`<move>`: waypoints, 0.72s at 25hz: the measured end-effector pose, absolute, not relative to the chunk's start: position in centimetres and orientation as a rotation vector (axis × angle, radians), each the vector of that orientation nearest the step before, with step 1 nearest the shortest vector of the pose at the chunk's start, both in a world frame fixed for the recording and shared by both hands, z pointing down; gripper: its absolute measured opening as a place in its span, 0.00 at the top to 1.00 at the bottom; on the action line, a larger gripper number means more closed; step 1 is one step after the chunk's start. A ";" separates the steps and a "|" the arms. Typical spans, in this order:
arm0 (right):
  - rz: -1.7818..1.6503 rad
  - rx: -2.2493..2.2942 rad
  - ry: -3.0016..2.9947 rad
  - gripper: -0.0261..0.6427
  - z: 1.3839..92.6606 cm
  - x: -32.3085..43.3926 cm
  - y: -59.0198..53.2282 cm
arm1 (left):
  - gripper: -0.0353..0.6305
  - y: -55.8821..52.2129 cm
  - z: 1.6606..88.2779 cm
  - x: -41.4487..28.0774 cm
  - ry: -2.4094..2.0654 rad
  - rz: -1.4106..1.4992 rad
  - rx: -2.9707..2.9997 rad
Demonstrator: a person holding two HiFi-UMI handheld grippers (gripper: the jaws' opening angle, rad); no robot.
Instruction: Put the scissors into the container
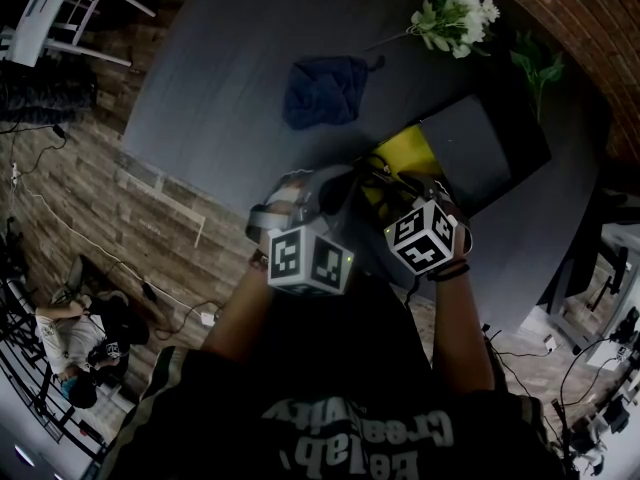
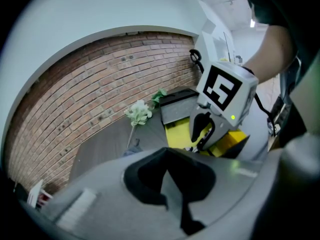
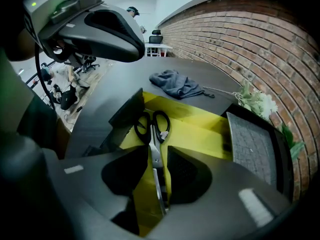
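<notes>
- A dark grey table [image 1: 220, 78] stands by a brick wall [image 3: 240, 29], with a blue cloth [image 1: 325, 90] far left and white flowers [image 1: 455, 13] far right.
- The black-handled scissors [image 3: 152, 134] lie flat inside the yellow container [image 3: 195, 134], handles far.
- The right gripper [image 3: 157, 151] has its jaws apart astride the blades.
- The left gripper [image 2: 167, 156] has its jaws together, empty.

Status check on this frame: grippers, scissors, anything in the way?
Left gripper shut, empty. Right gripper open, jaws either side of the scissors. They lie inside the yellow container. Nothing in the way.
</notes>
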State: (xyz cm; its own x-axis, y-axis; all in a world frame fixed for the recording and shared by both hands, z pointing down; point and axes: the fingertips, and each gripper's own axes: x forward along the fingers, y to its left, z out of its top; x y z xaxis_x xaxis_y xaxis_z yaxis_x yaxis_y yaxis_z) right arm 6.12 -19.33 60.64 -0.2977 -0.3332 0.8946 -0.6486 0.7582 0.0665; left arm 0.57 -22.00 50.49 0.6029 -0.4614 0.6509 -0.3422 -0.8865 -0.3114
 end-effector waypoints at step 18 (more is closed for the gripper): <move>0.409 0.761 -1.936 0.77 60.6 6.3 -19.3 | 0.94 -21.8 50.7 1.6 0.667 -1.160 -2.673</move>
